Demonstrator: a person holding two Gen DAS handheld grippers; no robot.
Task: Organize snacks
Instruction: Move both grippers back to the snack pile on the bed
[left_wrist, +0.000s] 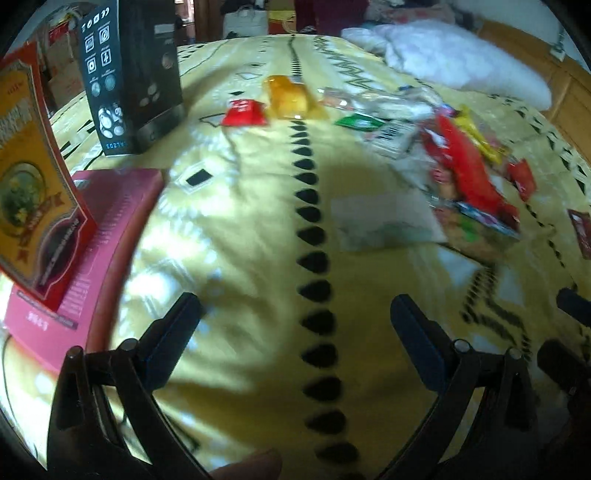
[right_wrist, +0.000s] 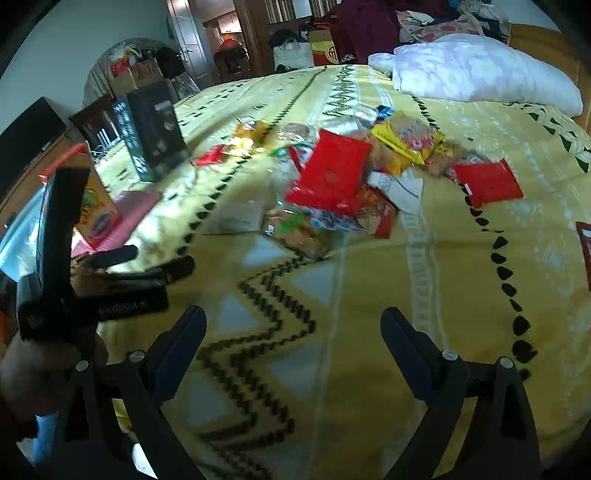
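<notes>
I see the yellow patterned bed (right_wrist: 424, 266) carrying everything; at my twelve o'clock a loose heap of bright foil snack packets (right_wrist: 343, 177) lies unsorted. At ten o'clock, a flat pink cardboard box (left_wrist: 110, 206). Both my left tool (left_wrist: 295, 332) and right tool (right_wrist: 293, 339) gape empty.

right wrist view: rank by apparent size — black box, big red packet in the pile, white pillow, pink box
1. white pillow
2. big red packet
3. black box, close to the packet, so unsure
4. pink box, partly hidden
</notes>
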